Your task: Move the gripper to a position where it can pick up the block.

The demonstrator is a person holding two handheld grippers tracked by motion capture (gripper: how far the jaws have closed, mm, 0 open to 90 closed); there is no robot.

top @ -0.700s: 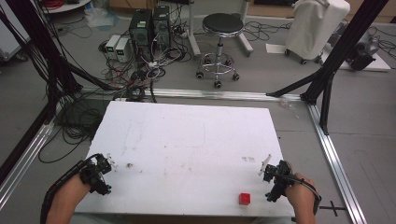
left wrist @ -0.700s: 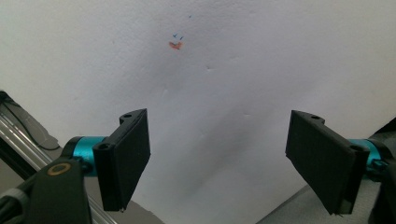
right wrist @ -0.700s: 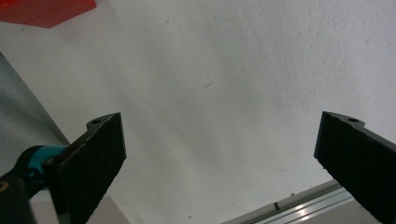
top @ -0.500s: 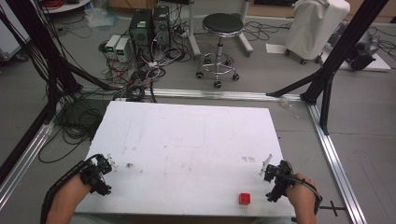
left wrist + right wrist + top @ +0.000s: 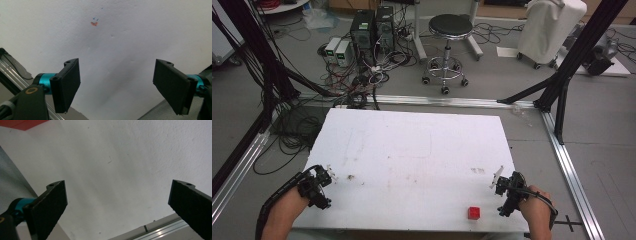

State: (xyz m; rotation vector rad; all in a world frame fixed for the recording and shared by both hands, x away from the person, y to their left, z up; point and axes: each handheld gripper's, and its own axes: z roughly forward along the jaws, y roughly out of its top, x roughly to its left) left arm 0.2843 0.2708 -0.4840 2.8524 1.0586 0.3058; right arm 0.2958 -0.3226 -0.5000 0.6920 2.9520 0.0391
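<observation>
A small red cube [image 5: 473, 213] sits on the white table [image 5: 422, 150] near its front edge, right of centre. My right gripper [image 5: 507, 192] is held over the table's front right corner, a short way right of the cube, jaws wide open and empty [image 5: 117, 202]. A corner of the red cube [image 5: 20, 123] shows at the top left of the right gripper view. My left gripper [image 5: 318, 186] hovers over the front left corner, also wide open with nothing between its jaws [image 5: 116, 82]. A small orange smudge [image 5: 94, 23] marks the table ahead of it.
Aluminium frame rails [image 5: 569, 170] run along the table's sides and back. Beyond the far edge are a black stool [image 5: 449, 30], computer towers [image 5: 372, 27] and tangled cables [image 5: 357, 85] on the floor. Faint stains [image 5: 349, 177] mark the tabletop.
</observation>
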